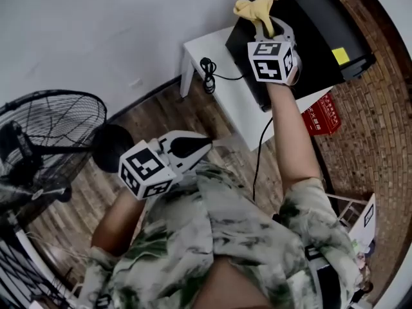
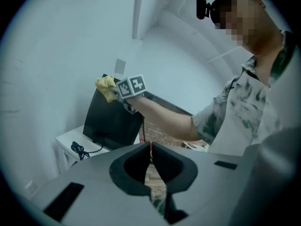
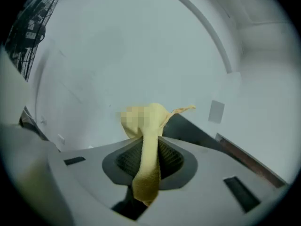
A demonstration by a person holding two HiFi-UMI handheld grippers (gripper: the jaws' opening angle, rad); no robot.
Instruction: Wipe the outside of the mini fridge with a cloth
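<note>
The black mini fridge (image 1: pixel 309 31) stands on a white table (image 1: pixel 219 76) against the wall; the left gripper view shows it too, the fridge (image 2: pixel 110 121) seen from its side. My right gripper (image 1: pixel 267 26) is raised over the fridge's top near its far corner, shut on a yellow cloth (image 1: pixel 256 8) that bunches out past the jaws. In the right gripper view the cloth (image 3: pixel 148 140) hangs between the closed jaws, the fridge top (image 3: pixel 193 131) just beyond. My left gripper (image 1: pixel 199 148) is held low near the person's chest, shut and empty.
A black power cord (image 1: pixel 207 74) lies coiled on the white table beside the fridge. A black floor fan (image 1: pixel 45 140) stands at the left on the wooden floor. A red box (image 1: pixel 322 114) sits by the brick wall (image 1: pixel 380 108) at the right.
</note>
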